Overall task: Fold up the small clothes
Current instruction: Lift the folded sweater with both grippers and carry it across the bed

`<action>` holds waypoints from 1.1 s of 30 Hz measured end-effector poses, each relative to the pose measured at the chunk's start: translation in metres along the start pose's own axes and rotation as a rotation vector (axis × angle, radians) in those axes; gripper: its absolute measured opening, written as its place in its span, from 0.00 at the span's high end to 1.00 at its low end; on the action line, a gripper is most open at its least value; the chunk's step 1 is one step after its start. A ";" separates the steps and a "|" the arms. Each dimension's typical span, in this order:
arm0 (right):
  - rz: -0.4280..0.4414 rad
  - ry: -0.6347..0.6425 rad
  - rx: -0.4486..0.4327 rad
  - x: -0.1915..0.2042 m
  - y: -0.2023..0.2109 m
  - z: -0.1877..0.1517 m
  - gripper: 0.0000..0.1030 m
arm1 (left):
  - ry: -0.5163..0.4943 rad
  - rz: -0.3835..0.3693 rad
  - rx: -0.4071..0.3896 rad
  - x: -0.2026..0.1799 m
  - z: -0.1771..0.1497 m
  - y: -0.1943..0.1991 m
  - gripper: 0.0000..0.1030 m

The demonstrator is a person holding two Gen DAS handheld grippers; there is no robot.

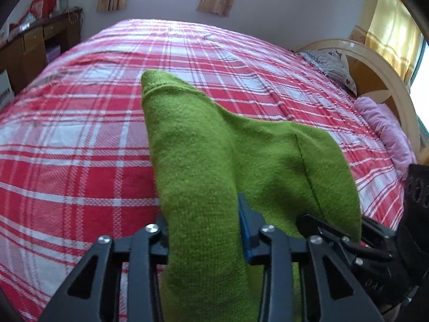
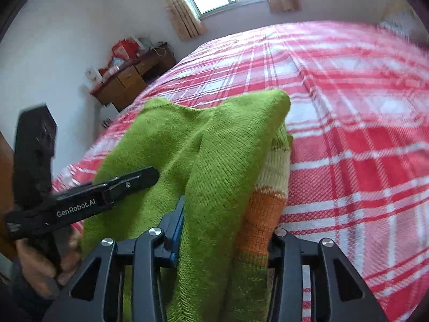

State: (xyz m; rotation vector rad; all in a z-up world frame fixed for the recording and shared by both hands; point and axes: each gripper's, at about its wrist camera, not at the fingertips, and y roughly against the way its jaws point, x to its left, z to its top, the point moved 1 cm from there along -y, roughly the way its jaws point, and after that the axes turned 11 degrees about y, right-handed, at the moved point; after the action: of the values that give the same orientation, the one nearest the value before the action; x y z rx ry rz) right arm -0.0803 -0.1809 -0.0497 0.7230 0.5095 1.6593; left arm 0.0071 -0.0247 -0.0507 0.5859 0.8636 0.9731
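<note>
The green knit sweater was up in the air above the bed, not lying on it, pinched at two spots near its top edge. From the right wrist view you could see it had cream and orange stripes on the far layer, so it was probably already doubled over or just hanging with front and back together, hard to say which.

The left tool was clenched on a bunch of the knit, fabric running straight up between its fingers. The right tool was clamped on the other bunch the same way. In the right view the left tool showed up just beside it, so both grips were pretty close together and the cloth sagged in a hump between them.

My guess for the step: laying it flat on the plaid bedsheet before the fold. To do that well I'd spread the two tools apart first so the top edge went taut, then lower the hem onto the bed and drag back a little so it landed without wrinkles. Thick knit like that tends to bunch, so both grips should hold until it's fully down
</note>
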 end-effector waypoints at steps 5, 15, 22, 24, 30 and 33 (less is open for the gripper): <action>-0.043 0.075 -0.026 0.024 0.018 0.004 0.62 | 0.023 0.000 -0.012 0.008 -0.002 0.016 0.68; 0.055 0.153 -0.050 0.073 0.014 0.022 0.62 | 0.124 0.058 -0.102 0.056 0.003 0.061 0.68; 0.124 0.256 -0.072 0.127 0.000 0.043 0.62 | 0.211 0.106 -0.163 0.095 0.007 0.086 0.68; 0.144 0.285 -0.077 0.143 -0.005 0.049 0.62 | 0.241 0.116 -0.184 0.109 0.010 0.094 0.68; 0.202 0.343 -0.102 0.185 -0.017 0.067 0.62 | 0.291 0.158 -0.244 0.142 0.017 0.110 0.68; 0.227 0.374 -0.109 0.202 -0.027 0.075 0.62 | 0.326 0.172 -0.264 0.159 0.022 0.114 0.68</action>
State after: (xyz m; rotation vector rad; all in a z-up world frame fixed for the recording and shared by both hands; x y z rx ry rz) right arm -0.0308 0.0182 0.0226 0.4003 0.6106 2.0341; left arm 0.0191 0.1675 -0.0090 0.2806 0.9616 1.3402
